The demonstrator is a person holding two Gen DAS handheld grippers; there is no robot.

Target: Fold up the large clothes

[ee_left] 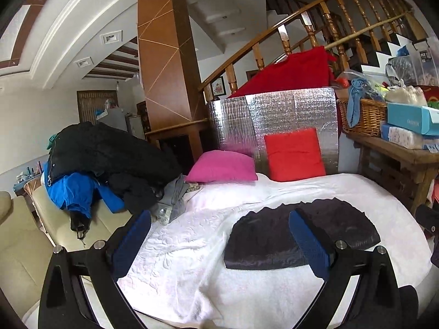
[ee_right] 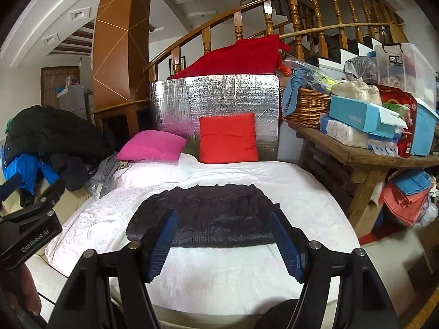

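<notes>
- The left gripper point(ee_left: 219, 240) hovers with its blue pads spread wide and nothing between them, off to the left of the work, probably to stay clear.
- The right gripper point(ee_right: 223, 242) is likewise splayed and empty, centred just short of the garment's near edge.
- The dark garment point(ee_right: 204, 218) lies as a compact folded rectangle on the white bedspread point(ee_right: 219, 279), flat and square, so this fold looks finished.
- Further back, the pink cushion point(ee_right: 152, 145) and red cushion point(ee_right: 228, 138) lean at the silver foil panel point(ee_right: 219, 96), out of the folding area.
- The clothes pile point(ee_left: 109, 164) waits at far left, likely the next items.
</notes>
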